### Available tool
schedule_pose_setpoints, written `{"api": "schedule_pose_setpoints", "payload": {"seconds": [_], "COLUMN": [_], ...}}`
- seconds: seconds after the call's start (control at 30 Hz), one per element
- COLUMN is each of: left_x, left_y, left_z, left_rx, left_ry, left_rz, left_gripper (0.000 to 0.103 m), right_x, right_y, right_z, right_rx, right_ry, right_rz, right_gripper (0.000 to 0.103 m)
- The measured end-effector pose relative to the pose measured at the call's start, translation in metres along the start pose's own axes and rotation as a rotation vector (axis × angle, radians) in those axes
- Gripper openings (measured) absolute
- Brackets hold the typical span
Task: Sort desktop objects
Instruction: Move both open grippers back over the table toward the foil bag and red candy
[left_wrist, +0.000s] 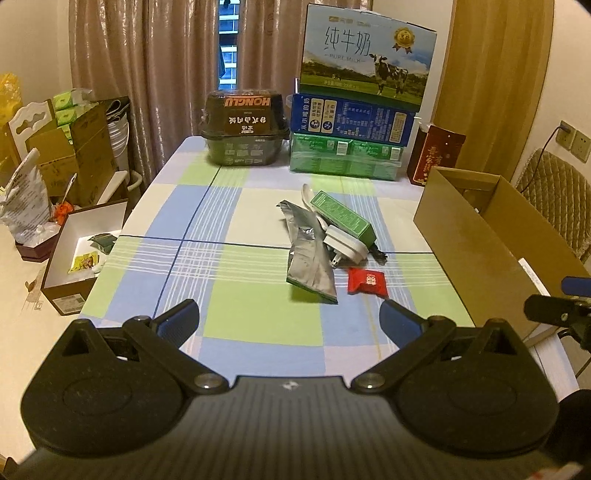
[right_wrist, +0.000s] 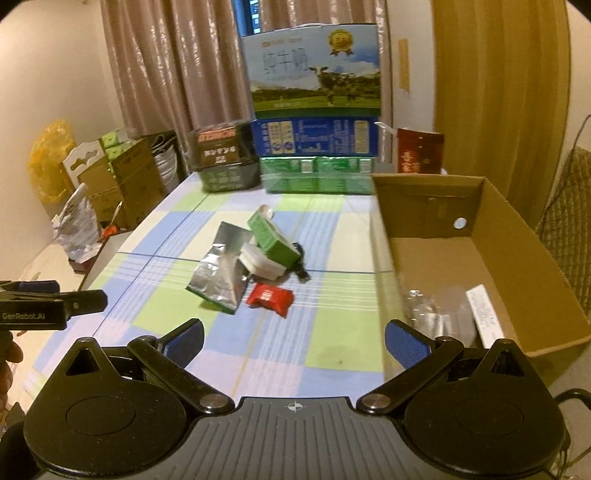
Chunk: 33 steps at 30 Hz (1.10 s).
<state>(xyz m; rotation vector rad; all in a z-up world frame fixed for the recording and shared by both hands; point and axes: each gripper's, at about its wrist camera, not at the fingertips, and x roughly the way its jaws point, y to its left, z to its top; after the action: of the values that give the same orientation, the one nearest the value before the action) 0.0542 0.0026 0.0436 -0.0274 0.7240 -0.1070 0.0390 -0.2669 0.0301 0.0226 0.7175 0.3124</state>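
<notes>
Left hand-held gripper (left_wrist: 289, 316) hangs over the checked tabletop (left_wrist: 184, 206), fingers spread wide, nothing in them. Mid-table there's a little heap: silver foil pouch (left_wrist: 309, 254), white plug adapter (left_wrist: 345, 246) touching it, green box (left_wrist: 341, 218) leaning on top, red packet (left_wrist: 368, 282) just beside. Right hand-held gripper (right_wrist: 294, 338) is wide apart and empty too, near the cardboard box (right_wrist: 517, 236) with a few bits inside.

Both wrist views look forward from the near bench (left_wrist: 258, 325) edge, left view further left, sharing the central clutter
</notes>
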Motion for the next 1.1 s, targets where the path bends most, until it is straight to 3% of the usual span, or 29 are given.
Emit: {"api": "schedule_pose_setpoints", "payload": {"seconds": [0.73,1.1], "left_x": [0.046,0.096], "left_y": [0.024,0.038], "left_z": [0.001,0.002], "left_rx": [0.006,0.011], "left_ry": [0.046,0.085], "left_rz": [0.014,0.013], "left_gripper": [0.102,0.099], "right_x": [0.065,0.122], "right_y": [0.033,0.031], "right_z": [-0.001,-0.003], "right_rx": [-0.032,-0.015], "right_ry": [0.068,0.106], "right_rz": [0.035,0.024], "right_gripper": [0.101,0.101]}}
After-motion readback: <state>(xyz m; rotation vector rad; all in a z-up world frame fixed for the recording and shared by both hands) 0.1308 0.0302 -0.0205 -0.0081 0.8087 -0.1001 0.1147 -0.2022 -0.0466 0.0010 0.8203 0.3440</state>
